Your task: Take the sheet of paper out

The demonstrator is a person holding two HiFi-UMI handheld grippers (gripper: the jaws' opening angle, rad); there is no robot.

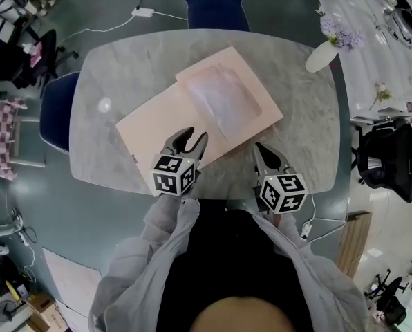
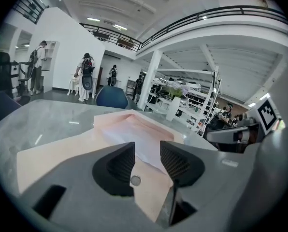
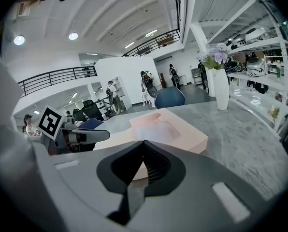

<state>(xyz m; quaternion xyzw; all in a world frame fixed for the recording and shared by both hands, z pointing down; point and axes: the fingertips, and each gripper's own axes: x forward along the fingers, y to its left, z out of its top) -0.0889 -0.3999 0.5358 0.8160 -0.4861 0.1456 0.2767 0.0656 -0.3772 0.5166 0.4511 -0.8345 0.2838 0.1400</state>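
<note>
A shallow pink box (image 1: 251,120) lies open on the marble table (image 1: 102,68), its flat pink lid (image 1: 157,130) spread out to the left. A white translucent sheet of paper (image 1: 223,99) rests in the box's recess, and it also shows in the right gripper view as the paper (image 3: 156,129) inside the box (image 3: 192,141). My left gripper (image 1: 193,138) stands open over the lid's near edge, nothing between its jaws; the lid (image 2: 52,153) lies under the gripper (image 2: 147,146). My right gripper (image 1: 260,149) is shut and empty, just right of the box's near corner, its tips (image 3: 143,144) pointing at the box.
A white vase with purple flowers (image 1: 323,55) stands at the table's far right edge, seen again as the vase (image 3: 221,88). Blue chairs (image 1: 216,2) (image 1: 54,113) stand at the far and left sides. A black office chair (image 1: 386,161) is off to the right.
</note>
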